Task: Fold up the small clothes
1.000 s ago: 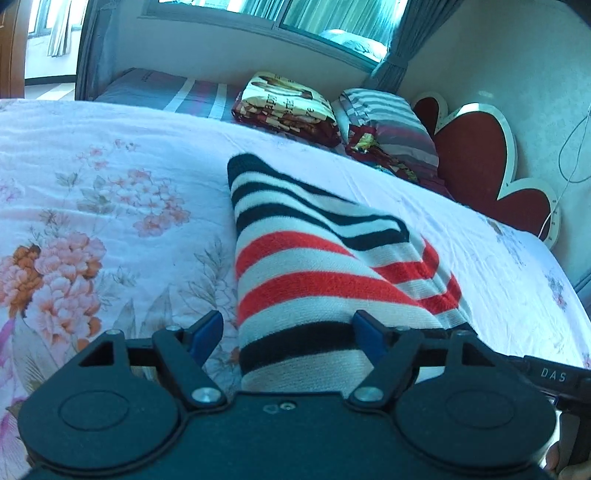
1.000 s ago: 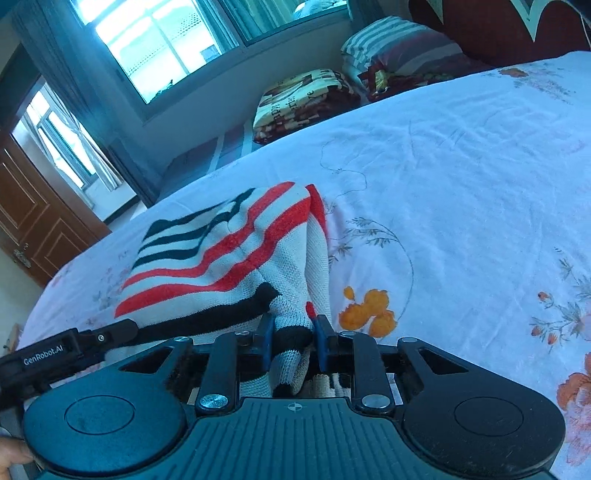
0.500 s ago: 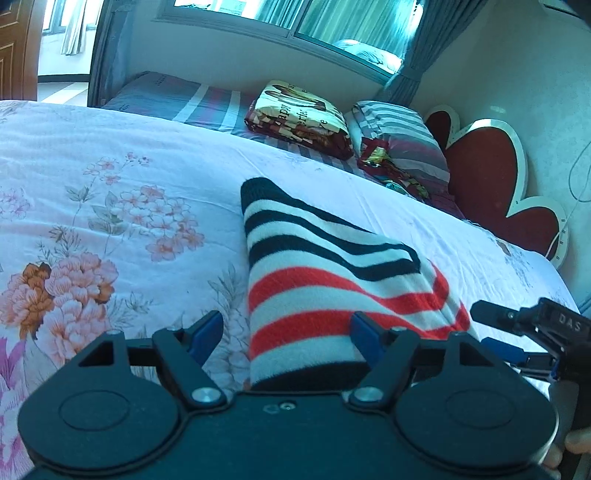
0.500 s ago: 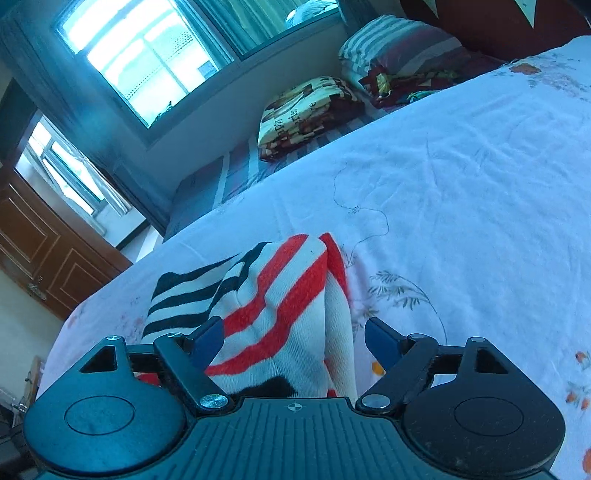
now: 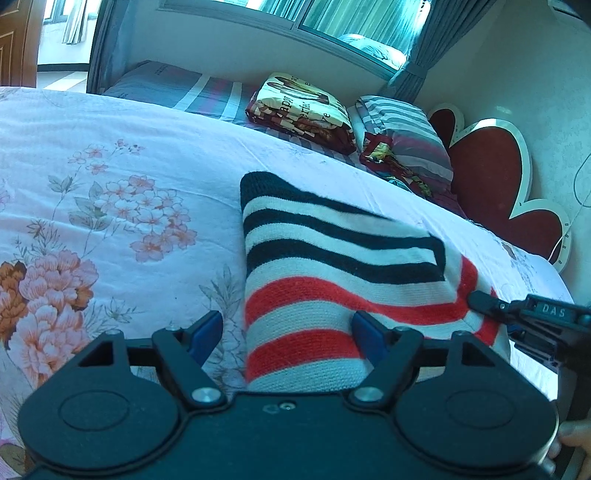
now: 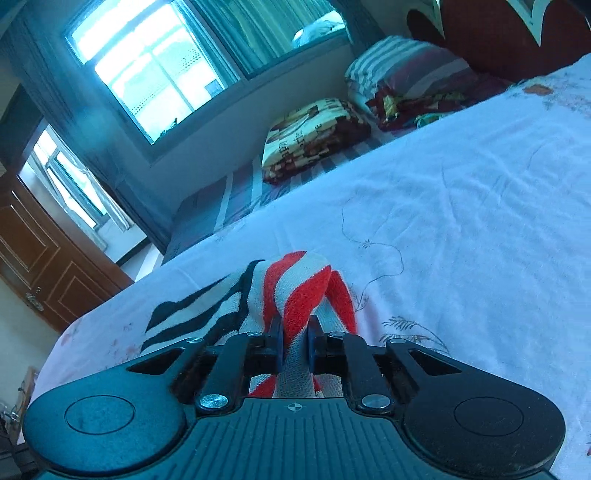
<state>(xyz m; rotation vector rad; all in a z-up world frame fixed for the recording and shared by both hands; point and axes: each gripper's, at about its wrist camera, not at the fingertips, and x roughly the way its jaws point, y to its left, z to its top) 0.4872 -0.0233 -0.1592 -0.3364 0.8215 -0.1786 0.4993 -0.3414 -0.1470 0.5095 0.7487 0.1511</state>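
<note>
- Daylight from the window (image 6: 155,70), panes blown out to white-cyan glare.
- Strong blue-teal cast in the right wrist view; the left wrist view is warmer and more evenly lit.
- Bedsheet (image 5: 110,155) below the window is bright, nearly washed out, soft shadows only.
- Fisheye bending: the window frame (image 5: 280,26) curves, edges stretched.
- Both gripper bodies nearest the lens are dark, with little detail.
- Right wrist view tilted, slightly soft toward the window.

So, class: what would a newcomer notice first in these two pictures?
The striped knit, black, white and red, lies folded mid-bed on the floral sheet. The right gripper is pinching its red edge, while the left gripper stands open around it. Behind, a red heart headboard catches the eye.
</note>
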